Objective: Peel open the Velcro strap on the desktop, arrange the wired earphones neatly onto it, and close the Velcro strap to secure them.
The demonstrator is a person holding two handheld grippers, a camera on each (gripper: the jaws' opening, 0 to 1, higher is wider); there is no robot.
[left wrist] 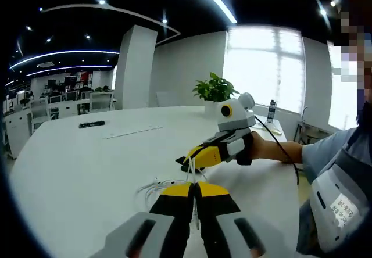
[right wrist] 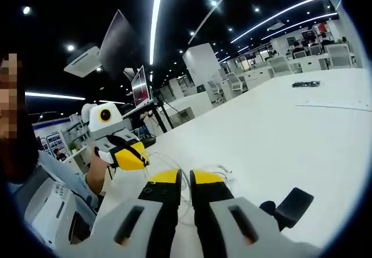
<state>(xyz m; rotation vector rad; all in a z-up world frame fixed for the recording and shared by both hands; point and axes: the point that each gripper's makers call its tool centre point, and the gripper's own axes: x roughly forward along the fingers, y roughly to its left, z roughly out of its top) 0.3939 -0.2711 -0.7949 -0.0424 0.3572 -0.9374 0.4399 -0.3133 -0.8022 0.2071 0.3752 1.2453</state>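
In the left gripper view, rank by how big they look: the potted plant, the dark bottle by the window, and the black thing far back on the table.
1. potted plant
2. and 3. dark bottle and black thing: look similar, unsure.

left gripper point(left wrist: 195, 189): 2 grey plastic jaws w/ dark slots, capped by yellow pads over black tips. right gripper point(right wrist: 180, 179): same build, grey slotted jaws, yellow caps, black edging. seen from across, each unit has a white housing w/ a yellow-ringed round black dot, plus a yellow and black nose. thin black cable point(left wrist: 285, 150) runs off the right unit. person wears a light blue short sleeve point(left wrist: 325, 147) and a grey vest w/ a white label point(left wrist: 342, 208).
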